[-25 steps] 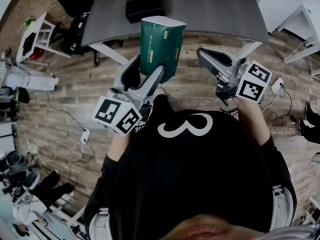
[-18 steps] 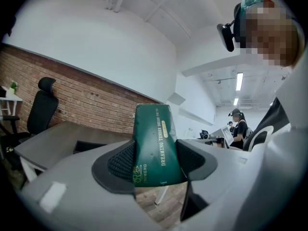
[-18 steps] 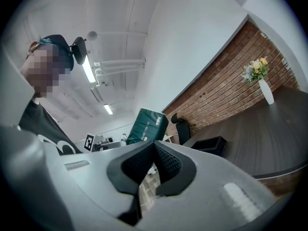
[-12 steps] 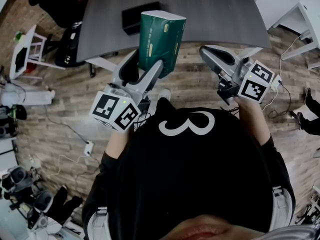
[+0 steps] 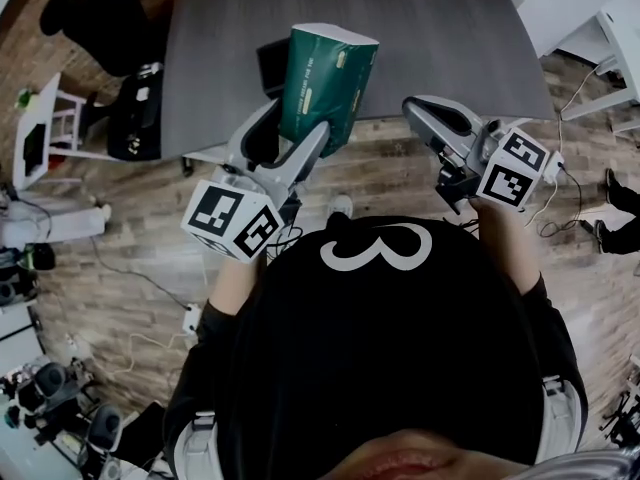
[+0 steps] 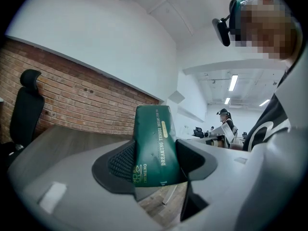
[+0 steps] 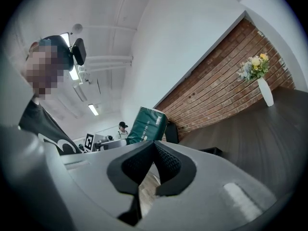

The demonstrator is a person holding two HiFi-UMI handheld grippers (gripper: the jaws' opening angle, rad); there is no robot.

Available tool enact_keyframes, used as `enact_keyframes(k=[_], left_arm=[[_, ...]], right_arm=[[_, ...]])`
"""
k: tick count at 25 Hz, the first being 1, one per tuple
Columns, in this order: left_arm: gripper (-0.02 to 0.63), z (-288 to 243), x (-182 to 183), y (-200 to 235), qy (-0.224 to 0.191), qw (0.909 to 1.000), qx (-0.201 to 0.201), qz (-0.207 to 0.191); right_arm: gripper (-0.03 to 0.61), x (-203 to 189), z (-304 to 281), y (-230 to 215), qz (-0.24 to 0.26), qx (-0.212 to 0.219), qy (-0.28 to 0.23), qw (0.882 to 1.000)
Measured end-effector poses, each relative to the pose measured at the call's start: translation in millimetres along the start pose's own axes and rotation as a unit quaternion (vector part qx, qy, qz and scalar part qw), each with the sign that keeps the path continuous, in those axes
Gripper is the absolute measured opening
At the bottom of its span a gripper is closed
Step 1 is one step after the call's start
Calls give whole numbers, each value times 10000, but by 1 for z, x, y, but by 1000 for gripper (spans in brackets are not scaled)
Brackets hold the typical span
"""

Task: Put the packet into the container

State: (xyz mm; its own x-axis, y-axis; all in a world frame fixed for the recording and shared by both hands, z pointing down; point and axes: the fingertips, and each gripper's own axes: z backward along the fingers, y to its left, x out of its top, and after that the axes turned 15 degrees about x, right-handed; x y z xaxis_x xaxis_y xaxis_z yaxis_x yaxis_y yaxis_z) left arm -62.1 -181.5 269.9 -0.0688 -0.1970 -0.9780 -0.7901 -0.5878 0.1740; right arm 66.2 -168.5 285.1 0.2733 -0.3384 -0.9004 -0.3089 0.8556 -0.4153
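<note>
In the head view my left gripper [image 5: 293, 130] is shut on the lower end of a dark green packet [image 5: 326, 80], which stands upright. The packet hangs over the near edge of the grey table [image 5: 450, 38]. A black container [image 5: 270, 60] sits on that table just left of the packet, partly hidden behind it. In the left gripper view the packet [image 6: 153, 146] fills the gap between the black pads of the left gripper [image 6: 151, 161]. My right gripper [image 5: 425, 118] is off to the right, shut and empty; the right gripper [image 7: 154, 150] has its pads meeting.
A white vase of flowers [image 7: 263, 85] stands at the far end of the table by the brick wall. A black office chair [image 5: 135, 108] sits left of the table. Cables and a power strip [image 5: 190, 318] lie on the wood floor. A person [image 6: 222, 119] stands in the distance.
Both grippers and the packet have moved forward toward the table. The packet, earlier over the floor, now overlaps the table's near edge beside the black container. Both grips are unchanged.
</note>
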Motion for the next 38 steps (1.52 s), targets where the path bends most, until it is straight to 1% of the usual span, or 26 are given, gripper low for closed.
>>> enact_keyframes(k=[2, 7, 9, 13, 17, 22, 25, 28, 34, 38], left_arm=[[290, -11, 3, 15, -2, 10000, -68, -47], [290, -39, 15, 55, 195, 9994, -248, -122], [290, -49, 18, 68, 242, 9988, -334, -264], [290, -61, 12, 79, 236, 9958, -591, -664], [288, -80, 15, 101, 381, 9913, -732, -1028], [288, -101, 18, 120, 495, 9831, -947, -1487], [287, -110, 10, 126, 598, 9773, -1090, -1716], [287, -120, 2, 133, 655, 9711, -1319, -1881], [285, -138, -13, 136, 901, 9547, -1749, -2235], [285, -146, -29, 139, 1139, 9431, -1951, -2440]], right_arm=[[2, 4, -10, -12, -7, -66, -30, 10000], [2, 16, -37, -40, -65, -280, -76, 9996], [3, 18, -46, -51, -91, -364, -108, 9992], [3, 11, -41, -65, -132, -556, -219, 9981], [2, 11, -45, -83, -184, -766, -283, 9965], [3, 9, -46, -98, -239, -962, -330, 9945], [3, 5, -42, -102, -240, -1049, -348, 9936], [3, 2, -39, -108, -273, -1123, -357, 9927], [3, -2, -39, -121, -402, -1241, -321, 9909], [3, -4, -41, -129, -470, -1292, -303, 9900]])
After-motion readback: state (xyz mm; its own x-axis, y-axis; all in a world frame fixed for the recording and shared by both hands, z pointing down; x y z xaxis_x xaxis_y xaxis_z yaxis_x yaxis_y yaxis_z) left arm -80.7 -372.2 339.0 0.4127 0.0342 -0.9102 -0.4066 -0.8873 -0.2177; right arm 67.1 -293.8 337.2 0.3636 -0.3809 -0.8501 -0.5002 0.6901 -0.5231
